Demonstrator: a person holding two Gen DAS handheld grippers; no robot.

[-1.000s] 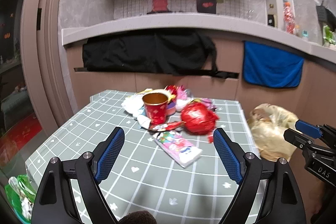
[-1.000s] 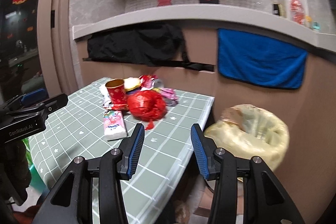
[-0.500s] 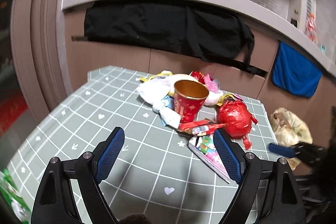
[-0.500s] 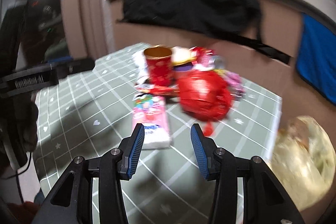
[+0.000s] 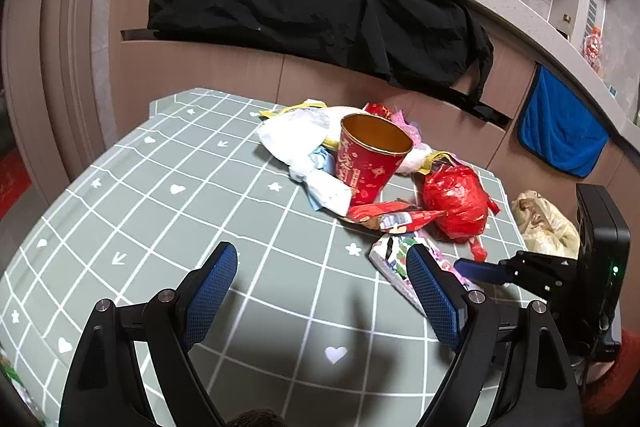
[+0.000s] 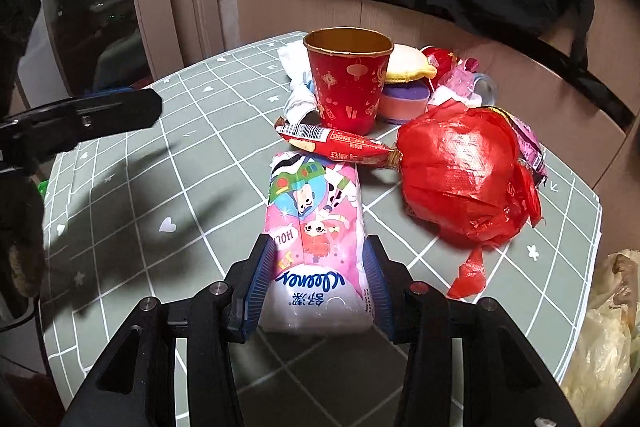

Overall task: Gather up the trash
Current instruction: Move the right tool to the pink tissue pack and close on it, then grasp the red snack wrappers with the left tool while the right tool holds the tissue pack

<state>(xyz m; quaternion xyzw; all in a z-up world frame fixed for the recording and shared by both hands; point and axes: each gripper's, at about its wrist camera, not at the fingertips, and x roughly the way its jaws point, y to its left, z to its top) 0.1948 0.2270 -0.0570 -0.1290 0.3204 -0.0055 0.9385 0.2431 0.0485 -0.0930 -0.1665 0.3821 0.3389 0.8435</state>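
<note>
A pile of trash lies on the grey-green checked table (image 5: 160,211): a red paper cup (image 6: 347,79), a red snack wrapper (image 6: 336,141), a crumpled red plastic bag (image 6: 460,171), white wrappers (image 5: 296,139) and a pink tissue pack (image 6: 316,239). My right gripper (image 6: 318,283) has its open jaws on both sides of the near end of the tissue pack, close to its sides. My left gripper (image 5: 322,301) is open and empty above the bare table, in front of the pile. The cup (image 5: 370,157) and red bag (image 5: 456,203) show in the left wrist view.
A bin lined with a yellowish bag (image 6: 600,339) stands beside the table's right edge. A black bag (image 5: 312,7) and a blue towel (image 5: 560,131) hang on the wall behind. A door frame (image 5: 60,47) is at the left.
My right gripper moved forward and down until its jaws straddle the tissue pack. My left gripper moved closer to the table and the pile.
</note>
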